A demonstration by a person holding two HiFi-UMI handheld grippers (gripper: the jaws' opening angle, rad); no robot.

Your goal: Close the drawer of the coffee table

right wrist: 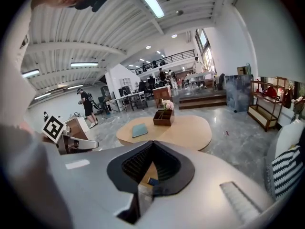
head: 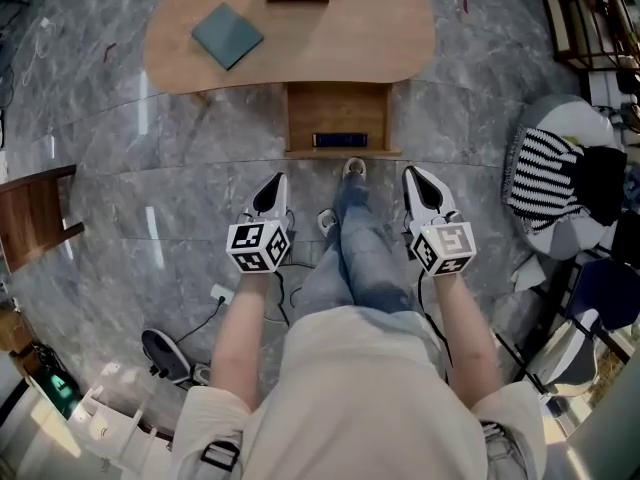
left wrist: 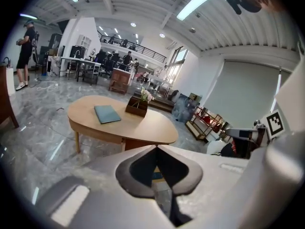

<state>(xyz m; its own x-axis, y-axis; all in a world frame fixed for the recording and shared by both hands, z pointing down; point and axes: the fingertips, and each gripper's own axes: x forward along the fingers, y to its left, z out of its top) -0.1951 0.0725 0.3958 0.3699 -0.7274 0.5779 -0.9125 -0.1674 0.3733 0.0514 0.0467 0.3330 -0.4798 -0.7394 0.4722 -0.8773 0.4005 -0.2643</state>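
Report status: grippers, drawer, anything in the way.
Both shut, empty: left gripper, right gripper, short of the drawer. It stands open, dark item inside. Person's shoe at its front edge.

Open workshop hall: mezzanine [left wrist: 127,47], workbenches [left wrist: 79,62]

From here the coffee table [head: 300,43] reads as pale wood with a smooth, matt top, and its drawer [head: 337,118] is the same wood. The floor [head: 130,208] looks like grey veined stone, polished enough to mirror the lights. The left gripper [head: 276,180] and right gripper [head: 414,174] have smooth white plastic shells. The right one's pads [right wrist: 136,165] look black and ribbed. The cushion [head: 545,173] is striped cloth.
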